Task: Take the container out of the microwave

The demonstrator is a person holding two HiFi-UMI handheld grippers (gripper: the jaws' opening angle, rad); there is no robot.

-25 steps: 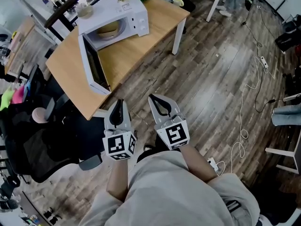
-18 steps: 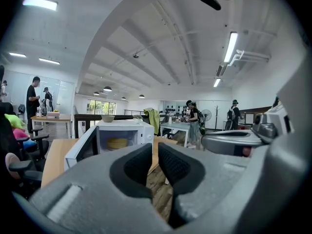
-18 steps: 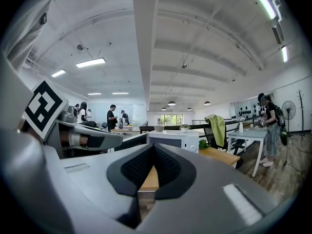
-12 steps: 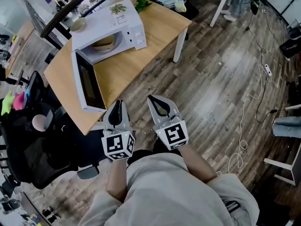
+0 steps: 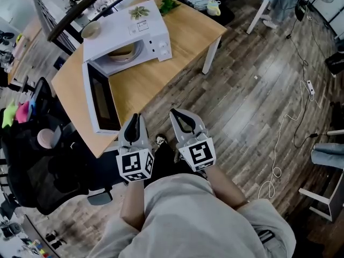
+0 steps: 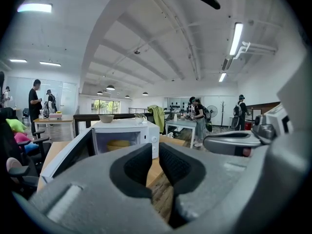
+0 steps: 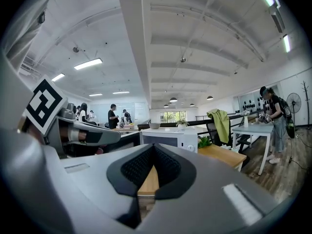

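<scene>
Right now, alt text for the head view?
A white microwave stands on a wooden table with its door swung open and a tan container inside. Near the table's edge, a person holds the left claw and right claw, both empty; the left claw's jaws have just been opening.

Microwave [image 5: 141,23]: white casing, smooth, semi-gloss; door [image 5: 102,104] dark glossy glass. Counter [image 5: 193,34]: pale wood, smooth, matt. Floor [image 5: 252,90]: dark wood planks, grained, faint sheen. Left gripper [image 6: 155,150] fingers [image 6: 83,189]: matt grey plastic; pads [image 6: 138,165] black, rough-textured.
</scene>
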